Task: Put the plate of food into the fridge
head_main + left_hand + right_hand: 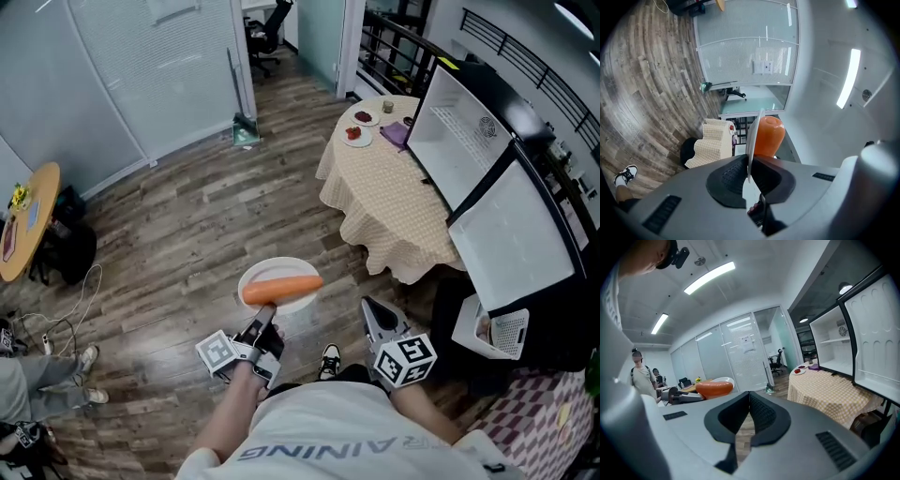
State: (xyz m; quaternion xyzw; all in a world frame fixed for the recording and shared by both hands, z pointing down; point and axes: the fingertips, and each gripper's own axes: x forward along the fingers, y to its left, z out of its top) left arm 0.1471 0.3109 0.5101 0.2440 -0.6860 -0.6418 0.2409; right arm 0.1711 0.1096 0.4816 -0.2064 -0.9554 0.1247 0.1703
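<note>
over the floor (187, 234), one plate (277, 266) carrying one carrot (281, 289) (rim pinched by left gripper (269, 315)), right gripper (369, 306) pressed together

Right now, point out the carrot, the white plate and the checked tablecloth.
carrot (281, 288), head view, middle of its orange body.
white plate (277, 266), head view, bare far part above the carrot.
checked tablecloth (394, 202), head view, bare middle of its top.

Office w/ glass partitions (141, 75), swivel chair (267, 37).
</note>
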